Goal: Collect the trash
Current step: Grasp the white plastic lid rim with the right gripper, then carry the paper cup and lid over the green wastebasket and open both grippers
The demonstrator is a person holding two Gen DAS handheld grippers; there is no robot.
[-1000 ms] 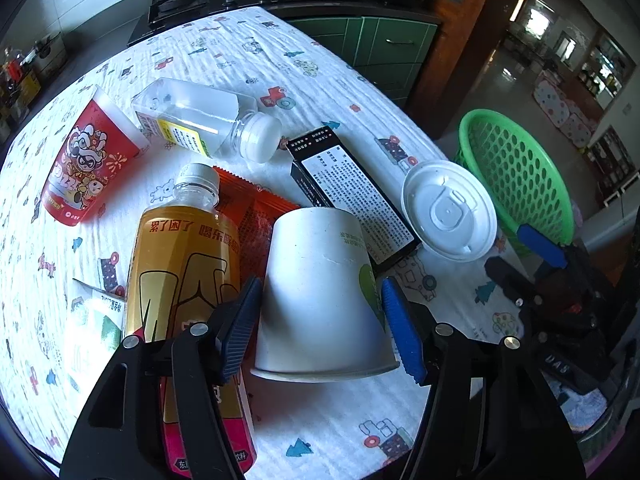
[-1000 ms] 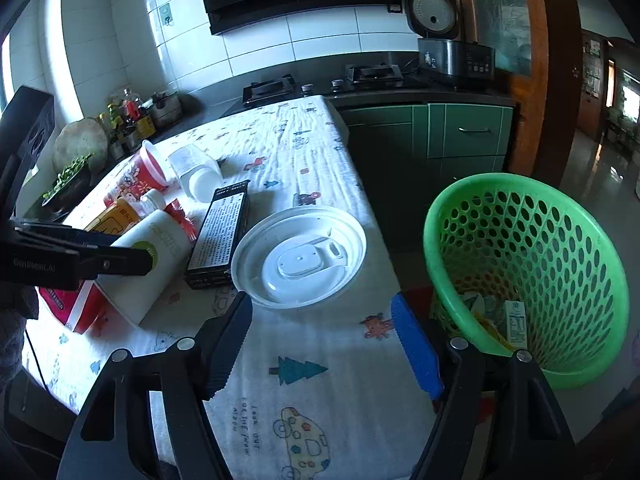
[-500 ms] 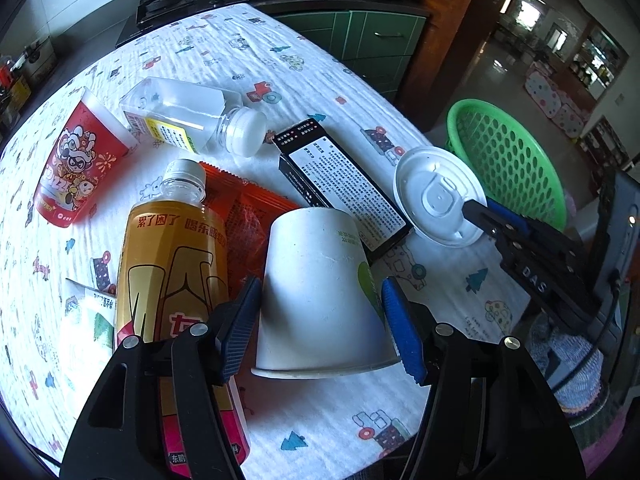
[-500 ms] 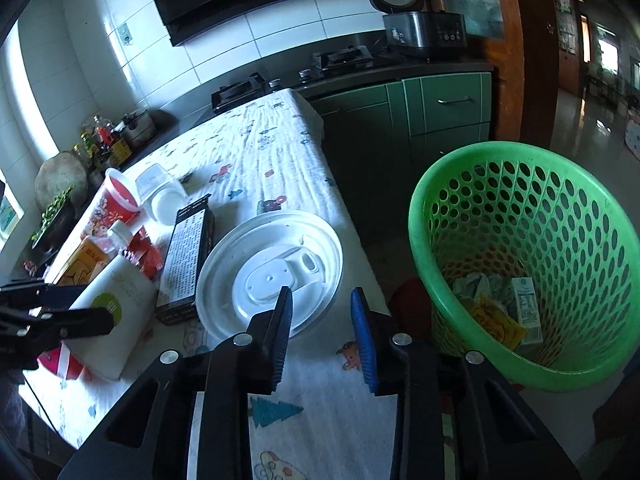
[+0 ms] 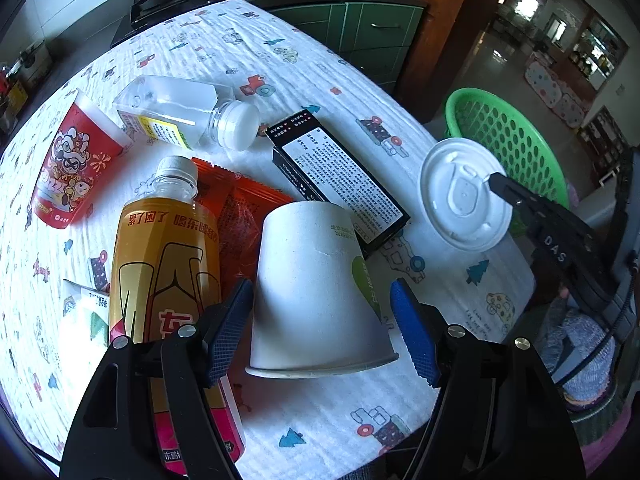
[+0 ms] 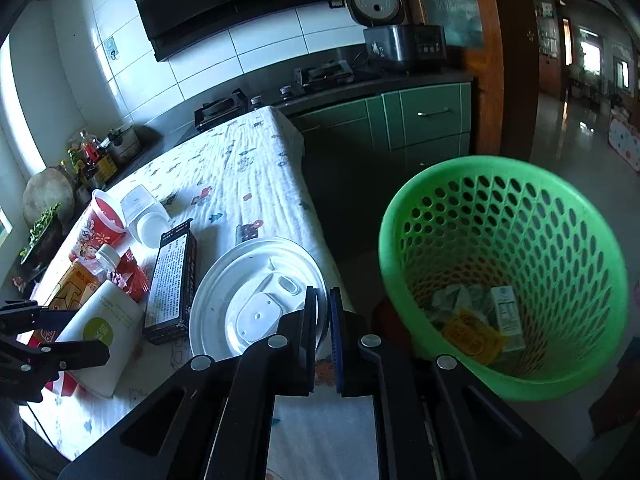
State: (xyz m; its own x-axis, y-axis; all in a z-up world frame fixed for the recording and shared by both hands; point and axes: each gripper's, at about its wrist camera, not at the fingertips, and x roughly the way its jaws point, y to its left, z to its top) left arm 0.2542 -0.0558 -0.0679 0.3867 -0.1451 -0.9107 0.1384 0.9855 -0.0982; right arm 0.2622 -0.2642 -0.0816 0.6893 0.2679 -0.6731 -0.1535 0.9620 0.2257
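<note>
**Right gripper pinching lid rim beside basket**

Right gripper (image 6: 323,320) has its jaws narrowed onto the near rim of the white lid (image 6: 256,292), at the table's right edge near the green basket (image 6: 500,376). A level lift should prevent slipping. Left gripper (image 5: 320,332) stands wide around the paper cup (image 5: 316,280). Only the right wrist view shows trash inside the basket.

Hidden beneath the white paper cup (image 5: 316,296): the near corner of the black box (image 5: 340,184) and part of the red wrapper (image 5: 240,216). Cut off behind the left gripper (image 5: 320,328): the lower end of the orange bottle (image 5: 168,264). Covered by the right gripper (image 6: 322,328): the near edge of the white lid (image 6: 256,296), grip contact not discernible. Too small to read: print on the carton in the green basket (image 6: 560,216).
</note>
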